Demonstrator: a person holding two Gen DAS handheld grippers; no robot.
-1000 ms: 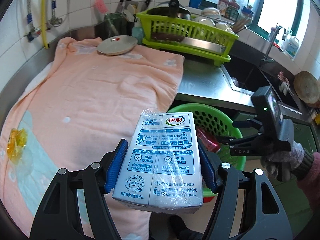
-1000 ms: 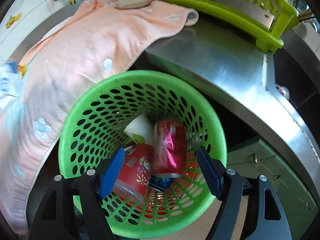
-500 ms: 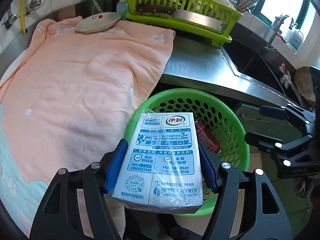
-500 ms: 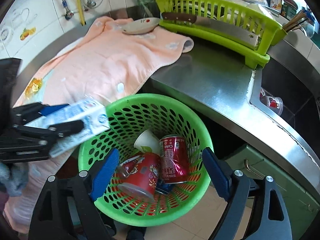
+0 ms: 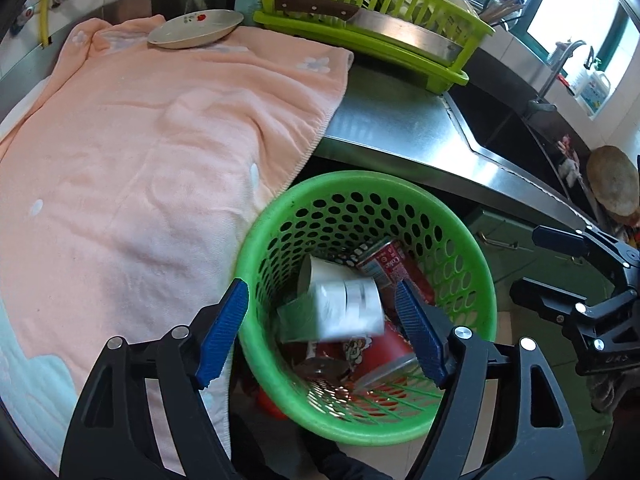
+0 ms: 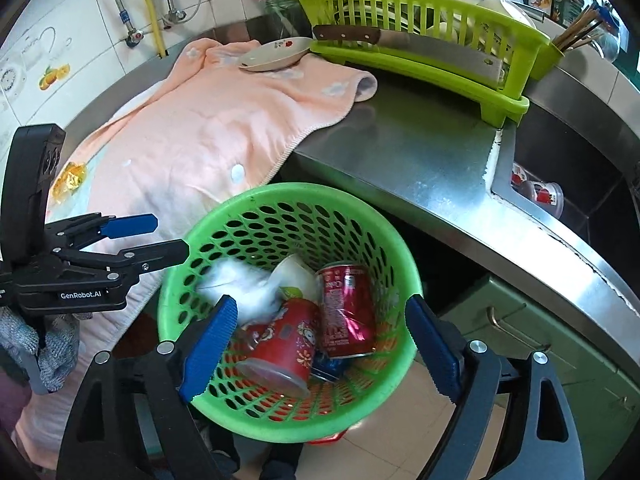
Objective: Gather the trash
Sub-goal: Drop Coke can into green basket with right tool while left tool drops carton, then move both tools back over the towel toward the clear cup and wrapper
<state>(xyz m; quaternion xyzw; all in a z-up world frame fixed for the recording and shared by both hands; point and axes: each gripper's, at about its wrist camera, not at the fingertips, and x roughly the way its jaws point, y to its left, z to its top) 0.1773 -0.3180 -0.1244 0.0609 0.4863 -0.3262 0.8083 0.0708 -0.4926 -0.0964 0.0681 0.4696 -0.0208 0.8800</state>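
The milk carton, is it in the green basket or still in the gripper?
In the basket. The milk carton shows blurred inside the green basket, on the cups and can, and the left gripper is open and empty.

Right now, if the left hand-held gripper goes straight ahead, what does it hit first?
Probably the blurred white milk carton inside the green basket, directly between the open left hand-held gripper fingers; depth is uncertain.
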